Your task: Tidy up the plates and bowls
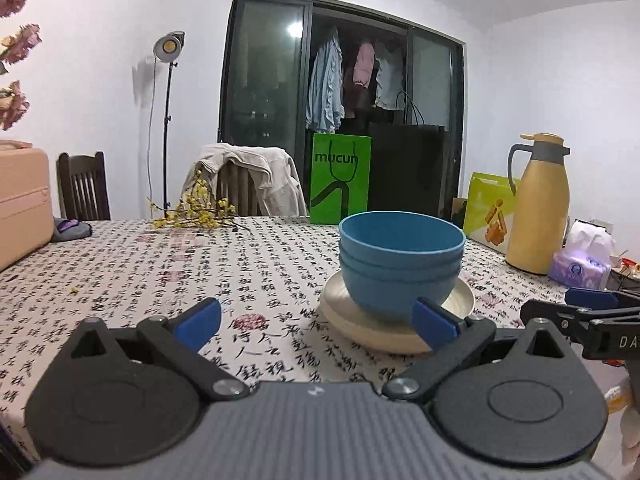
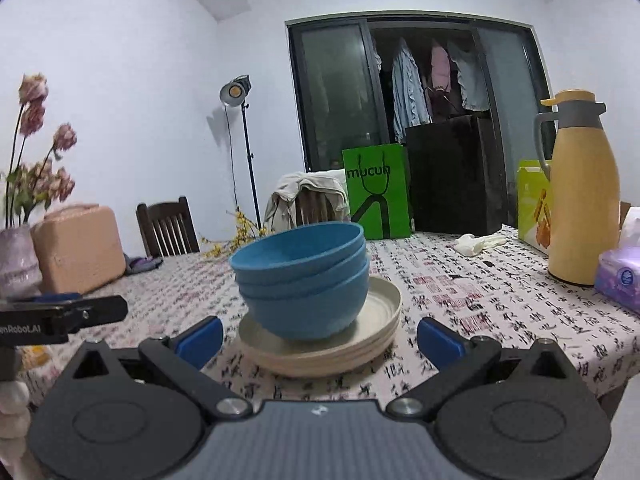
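Apparently near done: nested blue plastic bowls (image 2: 302,280) sit atop stacked cream round plates (image 2: 320,354). Left gripper (image 1: 316,322) and right gripper (image 2: 318,336) both spread, empty.

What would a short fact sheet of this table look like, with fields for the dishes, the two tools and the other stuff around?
bowls: three blue bowls nested, standing on the plates
plates: cream plates stacked on the tablecloth
left tool: left tool open, holding nothing, low in front of the stack
right tool: right tool open, holding nothing, stack between and beyond its tips
right side: yellow flask, tissue pack
far edge: green bag, black bag
left side: pink case, dried flowers
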{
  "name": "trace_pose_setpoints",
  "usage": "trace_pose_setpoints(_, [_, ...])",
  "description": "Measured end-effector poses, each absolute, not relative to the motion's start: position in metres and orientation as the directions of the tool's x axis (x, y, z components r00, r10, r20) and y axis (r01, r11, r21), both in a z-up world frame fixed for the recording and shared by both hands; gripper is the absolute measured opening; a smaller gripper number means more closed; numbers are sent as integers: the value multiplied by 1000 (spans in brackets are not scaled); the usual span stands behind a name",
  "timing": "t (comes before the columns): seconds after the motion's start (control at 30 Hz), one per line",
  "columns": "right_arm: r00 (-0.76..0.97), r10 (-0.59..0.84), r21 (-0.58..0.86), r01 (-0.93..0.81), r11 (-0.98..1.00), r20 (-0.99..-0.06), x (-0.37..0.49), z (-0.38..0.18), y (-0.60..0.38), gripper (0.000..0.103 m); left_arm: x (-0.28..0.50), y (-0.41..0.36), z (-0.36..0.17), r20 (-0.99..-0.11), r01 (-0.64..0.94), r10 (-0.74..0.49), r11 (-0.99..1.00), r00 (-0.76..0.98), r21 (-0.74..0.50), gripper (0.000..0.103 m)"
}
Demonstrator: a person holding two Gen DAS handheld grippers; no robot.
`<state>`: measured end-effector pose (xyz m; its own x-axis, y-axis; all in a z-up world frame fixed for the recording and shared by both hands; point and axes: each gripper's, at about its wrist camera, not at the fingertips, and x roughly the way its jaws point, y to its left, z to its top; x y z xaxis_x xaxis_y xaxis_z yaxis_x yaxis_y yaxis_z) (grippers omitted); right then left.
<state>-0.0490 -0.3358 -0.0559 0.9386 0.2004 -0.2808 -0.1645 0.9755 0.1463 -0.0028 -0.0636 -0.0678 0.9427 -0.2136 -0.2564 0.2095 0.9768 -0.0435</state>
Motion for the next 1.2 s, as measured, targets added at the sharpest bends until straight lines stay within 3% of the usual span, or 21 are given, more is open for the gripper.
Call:
trace_pose_setpoints(0.47, [944,161,77,-144,987,-289,-87,-62,-329,103,-38,-60,-86,-257,227,-230,973,939,-41,103])
trace_pose_setpoints(1.2, [942,160,80,-143,987,-295,-84,-63,-329,103,-35,-64,-96,-277,242,-247,969,929,-54,103])
